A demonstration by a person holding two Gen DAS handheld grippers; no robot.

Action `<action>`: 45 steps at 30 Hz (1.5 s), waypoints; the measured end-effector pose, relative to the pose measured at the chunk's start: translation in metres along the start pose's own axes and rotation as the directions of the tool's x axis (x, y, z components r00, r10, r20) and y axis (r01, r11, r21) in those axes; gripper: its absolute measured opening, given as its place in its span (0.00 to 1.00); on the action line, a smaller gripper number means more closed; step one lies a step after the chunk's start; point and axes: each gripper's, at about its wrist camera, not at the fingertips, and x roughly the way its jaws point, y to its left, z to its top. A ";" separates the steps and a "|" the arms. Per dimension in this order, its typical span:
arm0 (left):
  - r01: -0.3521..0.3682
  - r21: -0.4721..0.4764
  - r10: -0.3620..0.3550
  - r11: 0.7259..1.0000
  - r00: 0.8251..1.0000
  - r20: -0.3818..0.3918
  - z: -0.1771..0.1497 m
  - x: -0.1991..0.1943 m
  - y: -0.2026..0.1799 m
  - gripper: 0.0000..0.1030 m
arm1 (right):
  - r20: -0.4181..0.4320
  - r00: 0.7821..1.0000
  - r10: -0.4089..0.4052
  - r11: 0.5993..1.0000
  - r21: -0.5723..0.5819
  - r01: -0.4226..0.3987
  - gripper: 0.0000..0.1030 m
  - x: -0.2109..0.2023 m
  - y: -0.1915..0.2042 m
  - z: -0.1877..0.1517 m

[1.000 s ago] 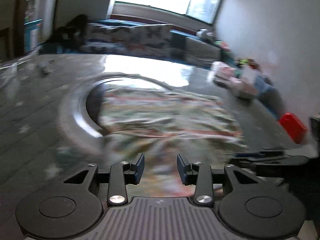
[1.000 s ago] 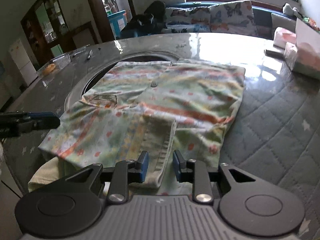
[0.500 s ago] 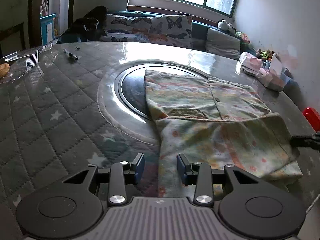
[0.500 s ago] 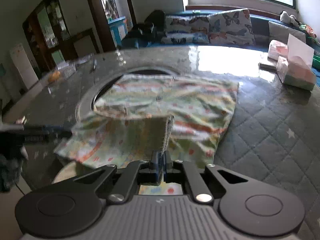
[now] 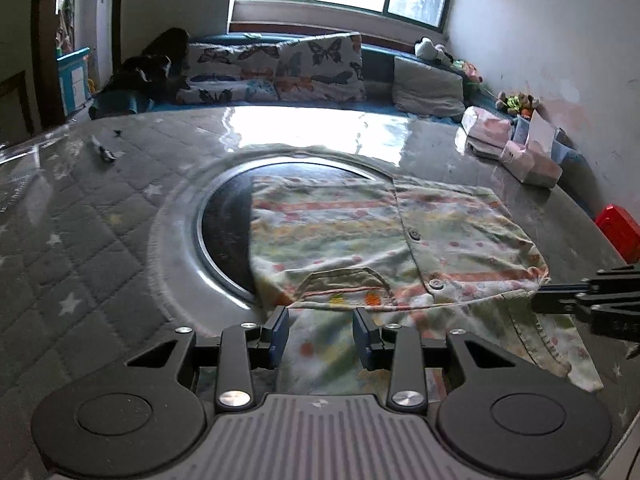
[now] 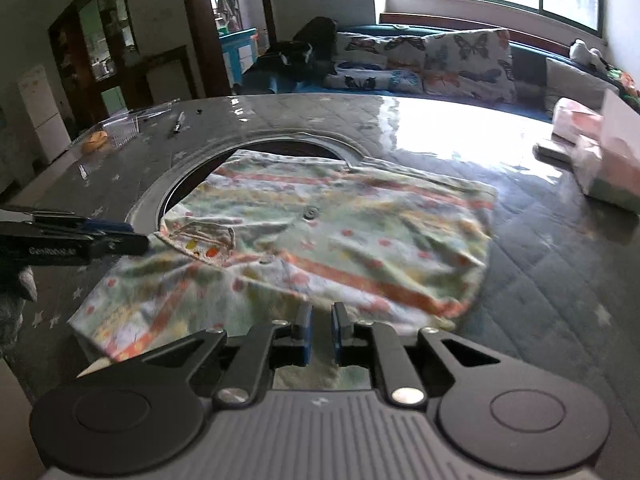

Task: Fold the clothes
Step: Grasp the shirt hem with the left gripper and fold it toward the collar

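Note:
A pastel shirt [image 5: 400,240] with orange stripes and buttons lies flat on the grey quilted table [image 5: 80,240], partly over a round dark inset. Its collar [image 5: 344,284] faces me. My left gripper [image 5: 320,336] is open just above the shirt's near edge, below the collar; from the right wrist its tips [image 6: 128,240] reach the shirt's left side. My right gripper [image 6: 322,332] hovers low over the shirt [image 6: 360,240], its jaws a narrow gap apart with nothing pinched. From the left wrist it shows side-on [image 5: 560,300] at the shirt's right edge.
Tissue packs and boxes [image 5: 520,152] and a red box [image 5: 620,232] stand along the table's right side. A pen [image 6: 178,122] and a clear plastic tray [image 6: 116,132] lie at the far left. A sofa with butterfly cushions [image 5: 280,68] runs behind the table.
The right gripper, shut on a raised fold of the shirt half a second ago, now has its jaws slightly apart and the fold lies flat. The left gripper has moved in over the near edge.

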 end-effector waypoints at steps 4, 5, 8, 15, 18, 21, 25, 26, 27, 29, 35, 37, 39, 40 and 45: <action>-0.033 -0.002 0.033 0.999 0.999 -0.040 -0.002 0.020 0.003 0.36 | -0.027 1.000 0.000 1.000 -0.029 -0.001 0.10 0.012 0.004 -0.001; -0.040 -0.006 0.040 0.999 0.998 -0.044 -0.003 0.021 0.005 0.37 | -0.032 0.999 0.000 0.999 -0.040 -0.001 0.10 0.012 0.006 -0.002; -0.037 -0.014 0.036 0.999 0.999 -0.041 -0.006 0.015 0.008 0.35 | -0.045 0.999 0.006 0.997 -0.082 -0.010 0.12 0.007 0.011 -0.007; 0.076 0.046 -0.076 0.996 0.997 -0.009 -0.022 -0.029 -0.027 0.35 | -0.084 0.996 0.035 0.983 -0.177 -0.049 0.16 -0.024 0.028 -0.029; 0.114 0.100 -0.111 0.988 0.993 -0.038 -0.034 -0.034 -0.051 0.35 | -0.104 0.994 0.037 0.981 -0.184 -0.056 0.16 -0.026 0.030 -0.038; 0.079 0.174 -0.068 0.982 0.995 -0.069 -0.048 -0.025 -0.069 0.36 | -0.114 0.993 0.032 0.981 -0.185 -0.053 0.17 -0.022 0.030 -0.045; 0.066 0.189 -0.056 0.980 0.997 -0.054 -0.051 -0.032 -0.074 0.36 | -0.092 0.995 0.038 0.979 -0.197 -0.055 0.21 -0.033 0.033 -0.042; 0.069 0.170 -0.061 0.983 0.997 -0.049 -0.050 -0.036 -0.071 0.37 | -0.088 0.995 0.038 0.979 -0.197 -0.054 0.21 -0.035 0.032 -0.041; 0.070 0.153 -0.064 0.986 0.997 -0.044 -0.048 -0.041 -0.069 0.37 | -0.084 0.996 0.037 0.979 -0.198 -0.053 0.21 -0.037 0.031 -0.041; 0.065 0.134 -0.060 0.989 0.998 -0.036 -0.048 -0.052 -0.066 0.38 | -0.077 0.997 0.032 0.977 -0.208 -0.047 0.22 -0.042 0.030 -0.041; 0.072 0.030 -0.068 0.997 0.992 -0.107 -0.059 -0.066 -0.059 0.54 | -0.066 0.998 0.008 0.964 -0.265 -0.026 0.30 -0.055 0.032 -0.051; 0.084 -0.012 -0.084 0.996 0.987 -0.140 -0.064 -0.064 -0.058 0.53 | -0.063 0.998 -0.004 0.955 -0.297 -0.015 0.37 -0.058 0.034 -0.056; 0.106 -0.057 -0.114 0.993 0.979 -0.170 -0.069 -0.062 -0.058 0.50 | -0.059 0.998 -0.009 0.945 -0.325 -0.011 0.40 -0.061 0.037 -0.061; 0.124 -0.079 -0.137 0.989 0.974 -0.181 -0.071 -0.061 -0.057 0.40 | -0.060 0.998 -0.009 0.941 -0.339 -0.012 0.40 -0.062 0.037 -0.063; 0.190 -0.153 -0.220 0.970 0.953 -0.206 -0.072 -0.056 -0.059 0.13 | -0.061 0.998 -0.007 0.913 -0.407 -0.019 0.48 -0.068 0.042 -0.073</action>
